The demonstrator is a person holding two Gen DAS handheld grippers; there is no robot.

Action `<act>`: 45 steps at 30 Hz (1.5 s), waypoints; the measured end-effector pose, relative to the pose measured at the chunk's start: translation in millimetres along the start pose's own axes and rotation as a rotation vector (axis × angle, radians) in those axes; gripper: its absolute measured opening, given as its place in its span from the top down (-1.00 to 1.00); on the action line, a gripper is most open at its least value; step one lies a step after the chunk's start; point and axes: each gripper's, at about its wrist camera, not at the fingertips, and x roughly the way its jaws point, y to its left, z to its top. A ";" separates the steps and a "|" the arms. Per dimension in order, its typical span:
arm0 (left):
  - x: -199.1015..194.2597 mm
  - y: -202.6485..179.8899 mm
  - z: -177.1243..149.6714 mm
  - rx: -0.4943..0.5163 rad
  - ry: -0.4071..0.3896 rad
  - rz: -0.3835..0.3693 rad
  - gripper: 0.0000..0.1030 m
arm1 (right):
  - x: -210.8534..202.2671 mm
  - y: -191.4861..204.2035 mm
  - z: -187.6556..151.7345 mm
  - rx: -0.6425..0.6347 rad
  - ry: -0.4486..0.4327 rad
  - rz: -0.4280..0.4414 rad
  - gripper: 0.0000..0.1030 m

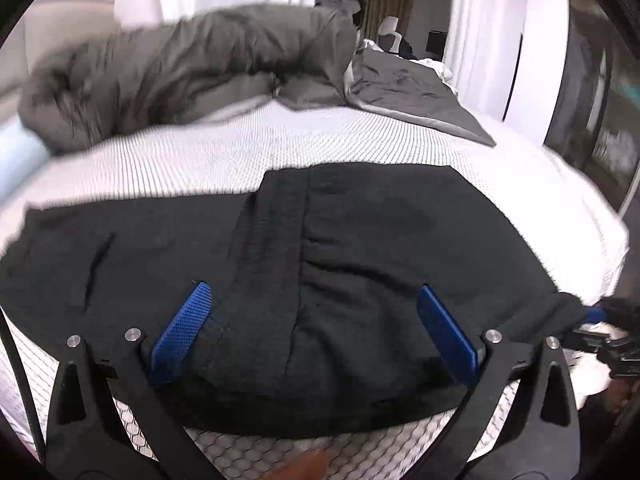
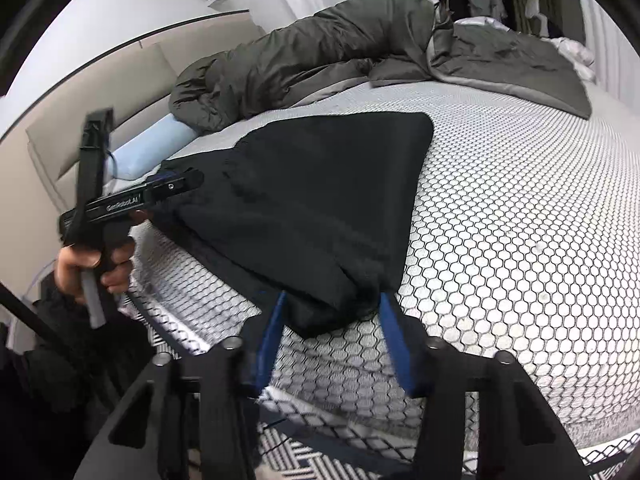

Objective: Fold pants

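Note:
Black pants (image 1: 340, 264) lie folded on the white honeycomb-patterned mattress (image 1: 240, 152). My left gripper (image 1: 314, 292) is open, its blue fingers wide apart over the near edge of the pants. In the right wrist view the pants (image 2: 312, 200) form a dark triangle. My right gripper (image 2: 332, 300) has its blue fingers on either side of the near corner of the pants. The left wrist view shows the right gripper (image 1: 592, 314) at the far right, closed on that bunched corner. The left gripper (image 2: 176, 184) also shows in the right wrist view, at the pants' left edge.
A grey duvet (image 1: 180, 64) is heaped along the back of the bed. A light blue pillow (image 2: 148, 148) lies by the beige headboard (image 2: 80, 120). White curtains (image 1: 492, 32) hang at the back right. A patterned rug (image 2: 288, 452) covers the floor below the bed edge.

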 end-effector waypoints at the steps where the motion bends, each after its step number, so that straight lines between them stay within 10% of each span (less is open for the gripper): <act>1: 0.2 -7.0 2.3 0.039 -0.007 0.008 -0.98 | -0.5 3.7 -2.3 -0.015 -0.017 -0.023 0.16; 9: 7.5 -16.6 7.1 0.014 0.018 -0.043 -0.98 | -8.3 19.0 -22.5 -0.070 -0.043 -0.103 0.97; 16: -2.8 -40.6 4.8 0.028 0.031 -0.175 -0.98 | -15.3 11.9 -47.4 -0.071 0.017 -0.110 0.93; 22: 5.2 -117.6 0.3 0.164 0.060 -0.309 -0.98 | -42.0 7.9 -44.1 -0.054 -0.099 -0.063 0.45; 27: 20.5 -131.1 -7.3 0.186 0.118 -0.283 -0.98 | -30.6 17.6 -41.0 -0.118 -0.084 -0.107 0.41; 30: 27.4 -113.3 10.8 0.049 0.123 -0.321 -0.98 | -18.4 24.3 -37.7 -0.168 -0.074 -0.147 0.44; 32: 36.9 -111.1 25.2 0.006 0.134 -0.320 -0.98 | -12.7 25.5 -35.3 -0.174 -0.080 -0.168 0.84; 37: 89.1 -134.8 32.0 0.052 0.393 -0.354 -0.97 | -15.3 33.4 -40.8 -0.222 -0.086 -0.201 0.97; 45: 102.2 -146.9 31.5 0.066 0.375 -0.270 -0.97 | -19.1 53.6 -68.7 -0.345 0.040 -0.169 0.99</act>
